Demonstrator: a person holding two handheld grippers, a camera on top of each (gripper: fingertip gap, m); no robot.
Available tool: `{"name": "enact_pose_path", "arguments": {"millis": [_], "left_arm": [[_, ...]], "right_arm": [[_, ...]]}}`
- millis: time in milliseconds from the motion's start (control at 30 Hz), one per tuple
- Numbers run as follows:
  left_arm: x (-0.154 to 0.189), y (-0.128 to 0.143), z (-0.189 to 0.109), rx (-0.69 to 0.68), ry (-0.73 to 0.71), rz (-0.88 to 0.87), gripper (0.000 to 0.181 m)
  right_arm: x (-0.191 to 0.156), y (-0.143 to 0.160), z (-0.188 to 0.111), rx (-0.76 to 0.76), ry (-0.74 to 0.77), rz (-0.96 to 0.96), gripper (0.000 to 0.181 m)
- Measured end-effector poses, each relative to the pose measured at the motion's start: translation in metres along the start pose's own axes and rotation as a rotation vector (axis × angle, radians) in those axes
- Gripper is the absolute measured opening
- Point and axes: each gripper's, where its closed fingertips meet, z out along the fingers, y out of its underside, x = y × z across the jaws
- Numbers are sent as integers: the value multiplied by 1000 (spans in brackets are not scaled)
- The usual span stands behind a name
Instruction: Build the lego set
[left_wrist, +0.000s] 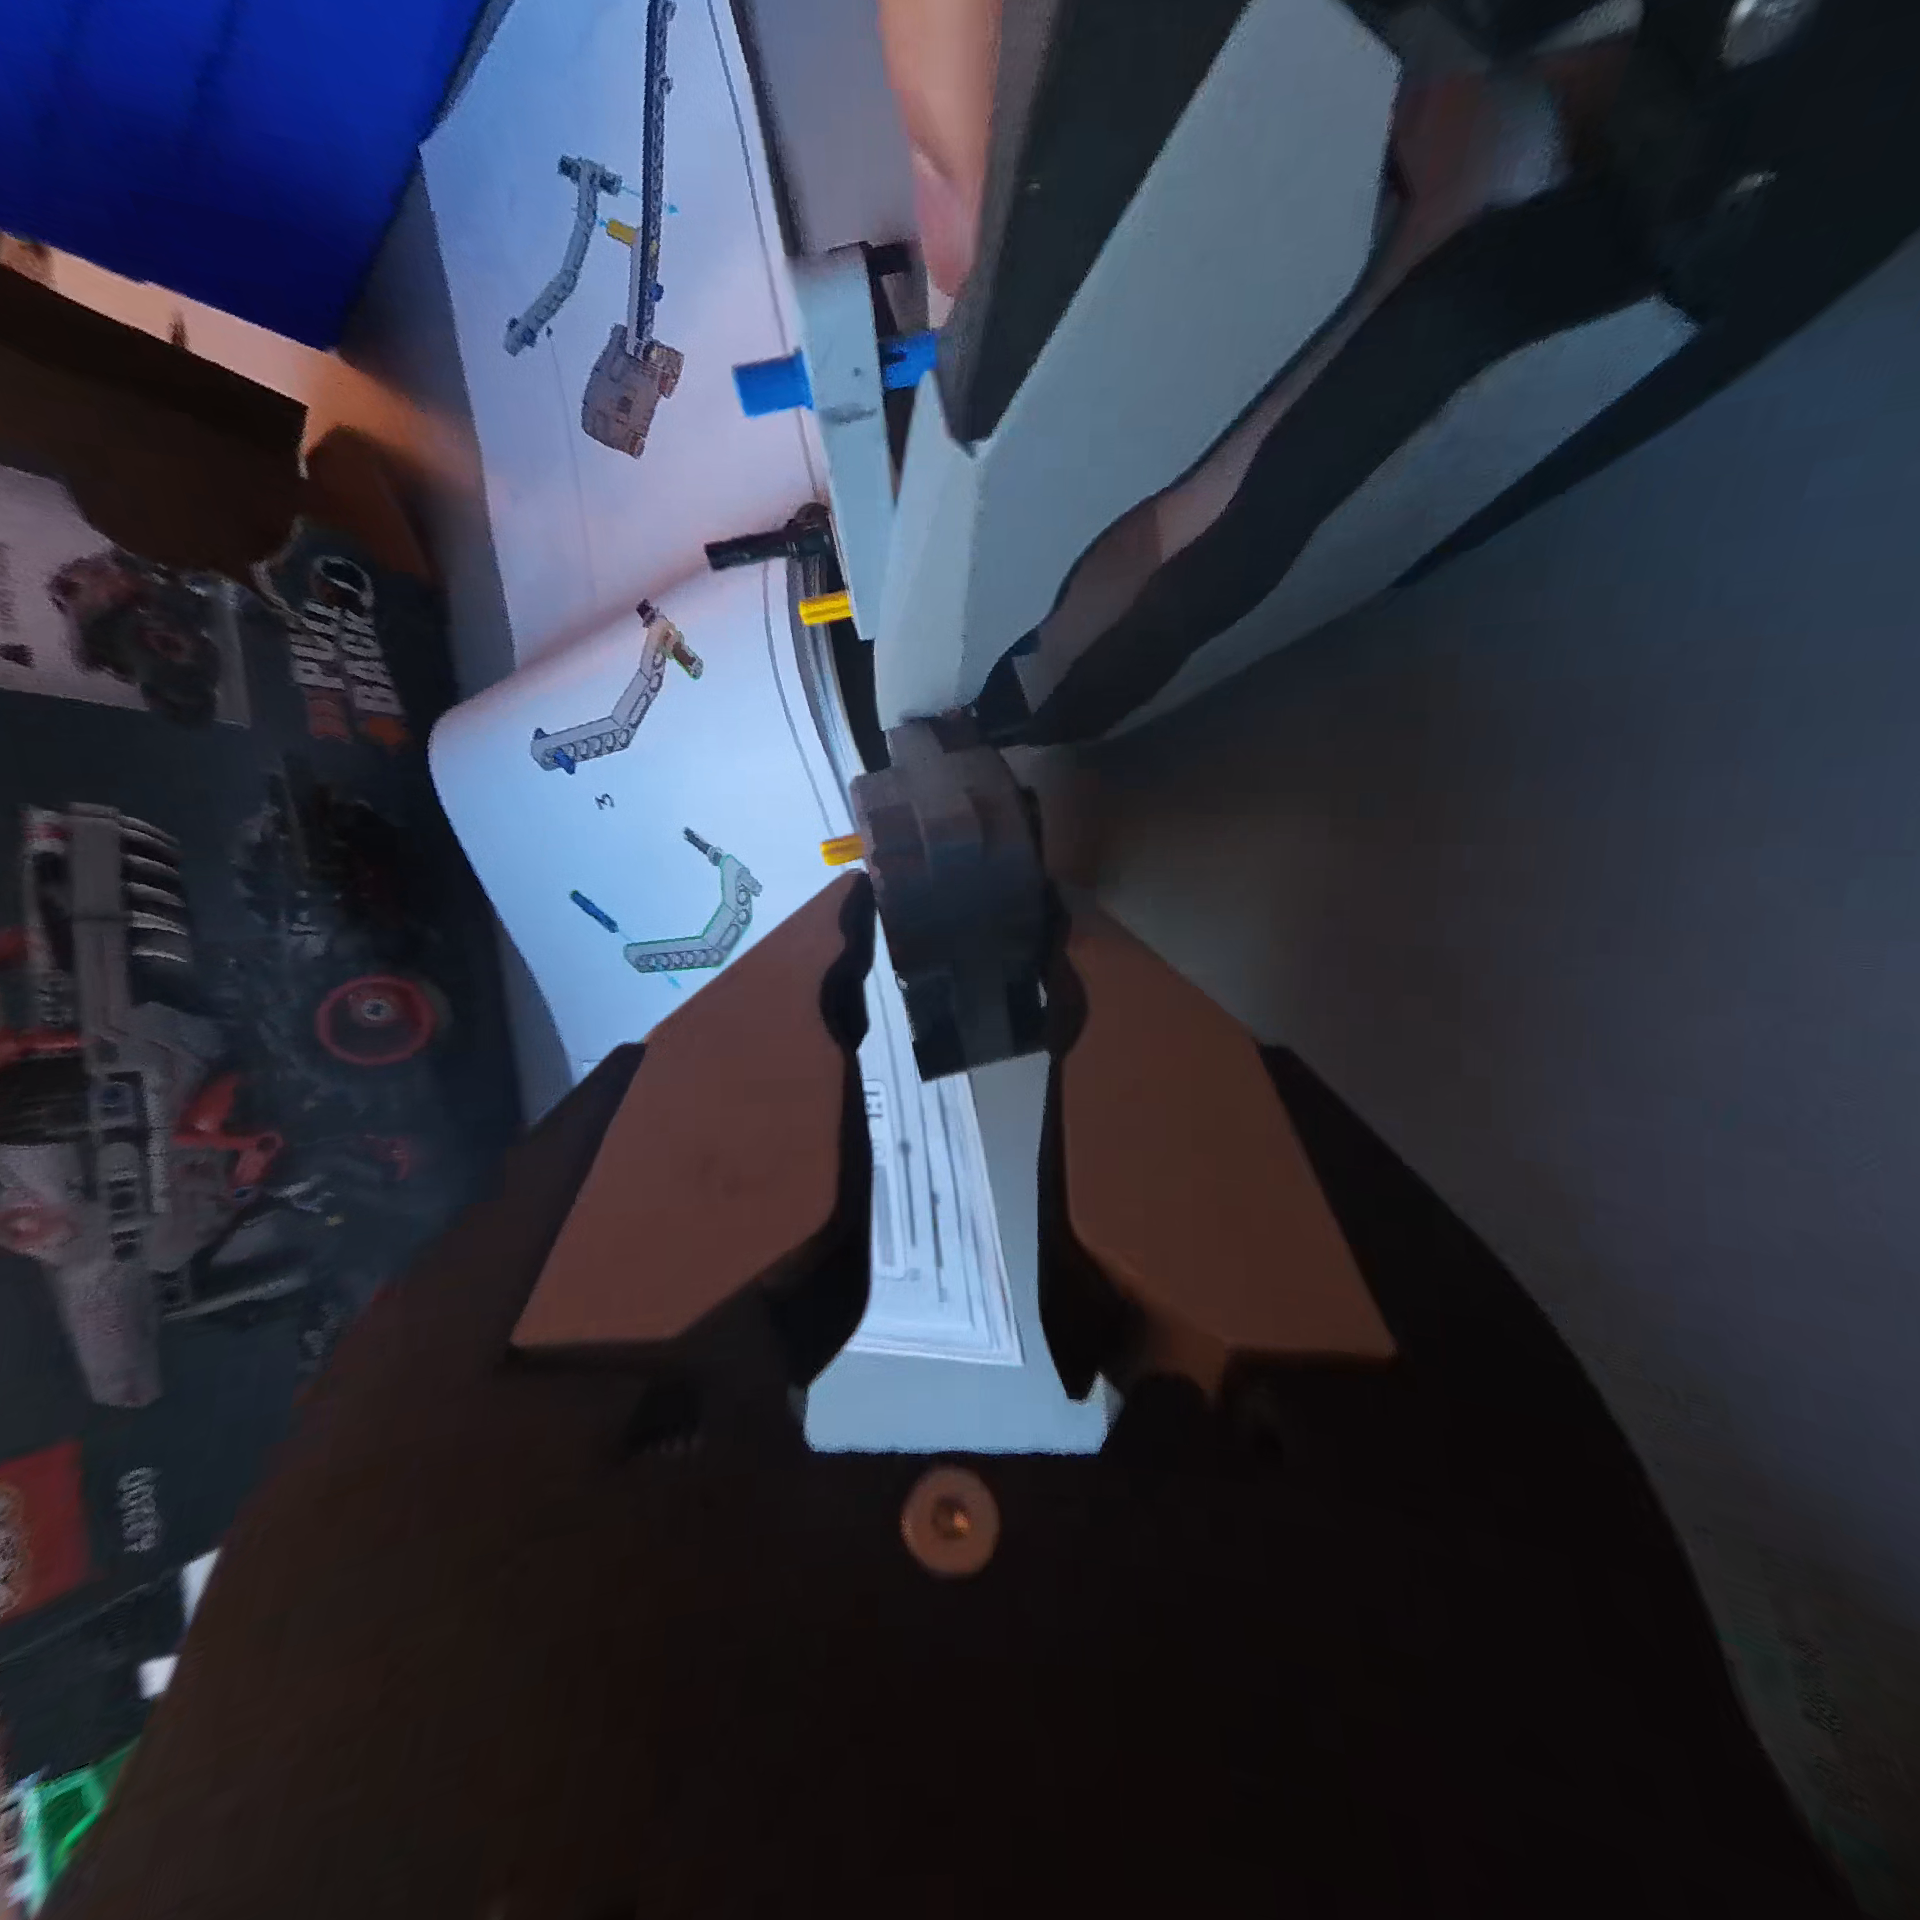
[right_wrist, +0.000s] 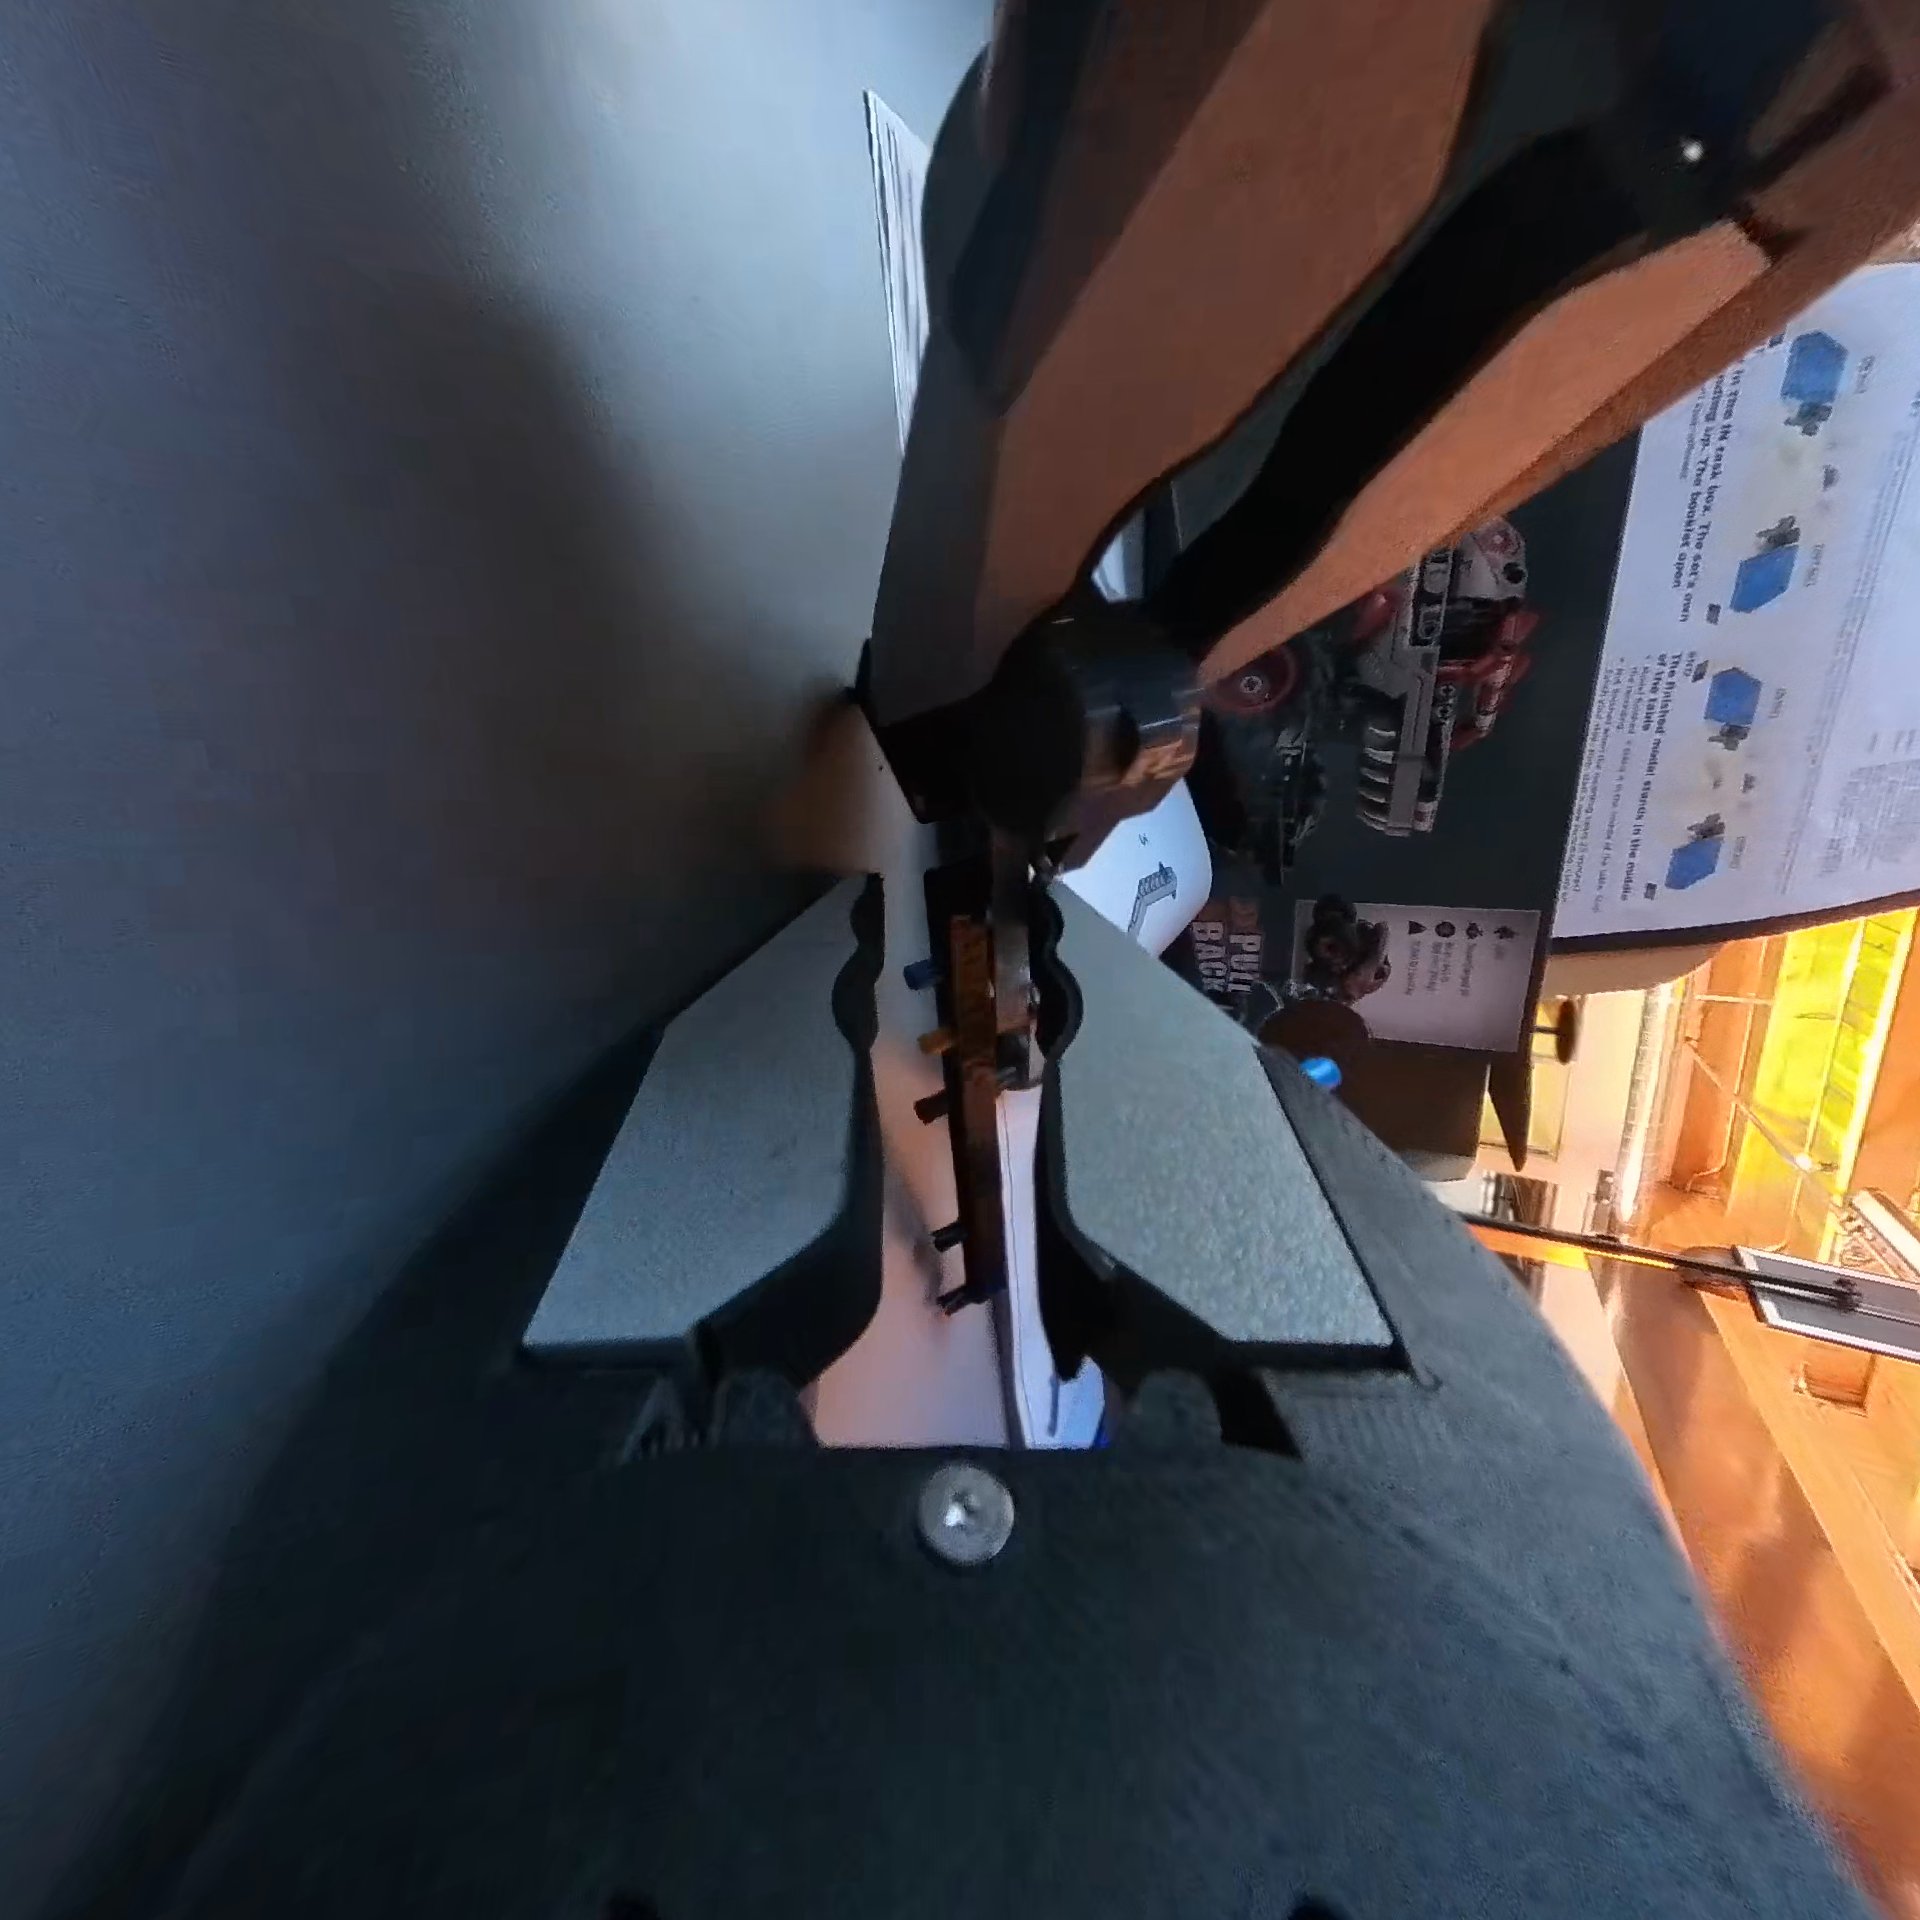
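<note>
My left gripper (left_wrist: 956, 940), with brown pads, is shut on a dark grey Lego motor block (left_wrist: 951, 873). My right gripper (right_wrist: 961, 966), with grey pads, is shut on a long grey beam (right_wrist: 977, 1049) that carries blue, black and yellow pins. In the left wrist view the beam (left_wrist: 857, 436) stands just above the motor block, end to end with it, with a blue pin (left_wrist: 774, 384) and a yellow pin (left_wrist: 826, 608) sticking out to the left. The right wrist view shows the left gripper (right_wrist: 1049, 727) holding the motor block (right_wrist: 1132, 727) at the beam's far end.
The open instruction booklet (left_wrist: 644, 727) lies under the parts. The dark Lego box (left_wrist: 208, 987) lies left of it and also shows in the right wrist view (right_wrist: 1403, 727). A blue bin (left_wrist: 208, 125) stands at the far left. A printed sheet (right_wrist: 1766, 623) lies beyond the box. The grey table (left_wrist: 1558, 1039) spreads to the right.
</note>
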Motion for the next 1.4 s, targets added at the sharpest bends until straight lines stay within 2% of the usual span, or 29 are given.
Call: {"name": "enact_pose_path", "arguments": {"millis": [133, 233, 300, 367, 433, 500, 633, 700, 767, 800, 1233, 1400], "left_arm": [[1, -1, -1, 21, -20, 38, 29], [-5, 4, 0, 50, -63, 113, 29], [-8, 6, 0, 76, -81, 144, 29], [-6, 1, -1, 130, -73, 167, 29], [-2, -4, -1, 180, -60, 192, 29], [1, -7, 1, 202, -63, 211, 29], [2, -13, 0, 270, -46, 196, 29], [4, -15, -2, 294, -38, 204, 29], [3, -14, -2, 292, -41, 203, 29], [3, -12, -1, 285, -39, 201, 29], [-2, -4, 0, 269, 46, 61, 29], [-3, -5, 1, 259, 84, -39, 28]], "right_arm": [[-2, -2, -10, 21, 53, -53, 24], [-15, -15, -37, 146, 29, -31, 28], [-11, -16, -56, 227, 15, 68, 29], [7, -8, -68, 294, 2, 224, 32], [25, 1, -72, 376, -21, 341, 52], [26, 5, -66, 434, -75, 332, 69], [11, 9, -38, 382, -92, 123, 68], [7, 5, -27, 353, -94, 45, 61], [-1, 1, -20, 340, -136, -2, 38], [-3, 1, -16, 334, -147, -7, 36], [-5, -4, -6, 324, -331, 49, 31], [-1, -4, -5, 331, -339, 210, 36]]}}
